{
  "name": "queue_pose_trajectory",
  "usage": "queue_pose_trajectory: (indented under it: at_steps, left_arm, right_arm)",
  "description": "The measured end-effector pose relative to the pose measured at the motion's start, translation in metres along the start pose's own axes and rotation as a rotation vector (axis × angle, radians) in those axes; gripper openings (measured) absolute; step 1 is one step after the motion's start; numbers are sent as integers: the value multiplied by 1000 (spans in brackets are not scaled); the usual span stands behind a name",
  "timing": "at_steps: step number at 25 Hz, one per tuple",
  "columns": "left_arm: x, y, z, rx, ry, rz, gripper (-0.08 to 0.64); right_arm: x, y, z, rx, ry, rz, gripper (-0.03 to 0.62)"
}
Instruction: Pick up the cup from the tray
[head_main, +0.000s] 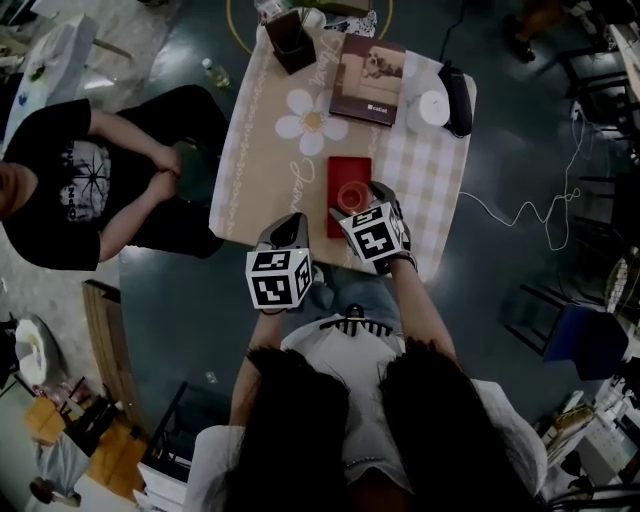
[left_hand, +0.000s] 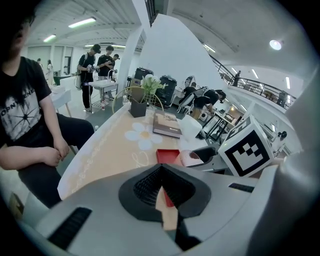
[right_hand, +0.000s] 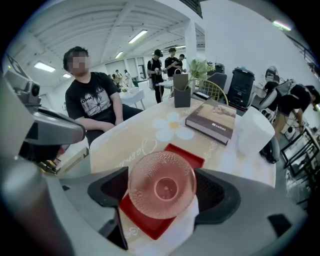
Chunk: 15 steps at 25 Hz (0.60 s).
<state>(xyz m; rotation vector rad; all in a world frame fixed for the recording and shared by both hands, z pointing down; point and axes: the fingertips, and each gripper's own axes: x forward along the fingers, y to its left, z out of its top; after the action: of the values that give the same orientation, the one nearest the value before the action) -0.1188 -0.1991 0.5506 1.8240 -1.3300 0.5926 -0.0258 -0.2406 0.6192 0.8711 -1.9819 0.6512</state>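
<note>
The left gripper (left_hand: 162, 191) is idle, jaws together on nothing. The cup (right_hand: 162, 184) sits over the red tray (right_hand: 145, 221), and the right gripper (right_hand: 161, 197) appears clamped on its sides. Judged light, thin-walled, dimpled and possibly brittle: hold mid-wall, squeeze gently.

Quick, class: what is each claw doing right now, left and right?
Left claw: closed, empty.
Right claw: closed on the pink cup.
</note>
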Motion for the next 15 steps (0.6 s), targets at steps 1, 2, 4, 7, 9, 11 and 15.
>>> queue_pose_trajectory:
  at_steps: [1, 2, 4, 7, 9, 11, 15]
  left_arm:
    - [1, 0, 1, 1, 1, -1, 6]
    - [2, 1, 2, 2, 2, -2, 6]
    - [3, 2, 3, 1, 1, -2, 6]
    - [3, 5, 4, -8, -2, 2, 6]
    - [4, 6, 7, -12, -5, 2, 6]
    - [5, 6, 11, -14, -10, 1, 6]
    - [5, 6, 14, -12, -14, 1, 6]
  right_arm:
    - [2, 0, 0, 13, 0, 9, 396]
    - [3, 0, 1, 20, 3, 15, 396]
    - [6, -1, -1, 8, 21, 15, 396]
    - [9, -2, -2, -19, 43, -1, 394]
    - [9, -2, 0, -16, 42, -2, 394]
    - [10, -3, 1, -13, 42, 2, 394]
    - [8, -4, 2, -8, 43, 8, 394]
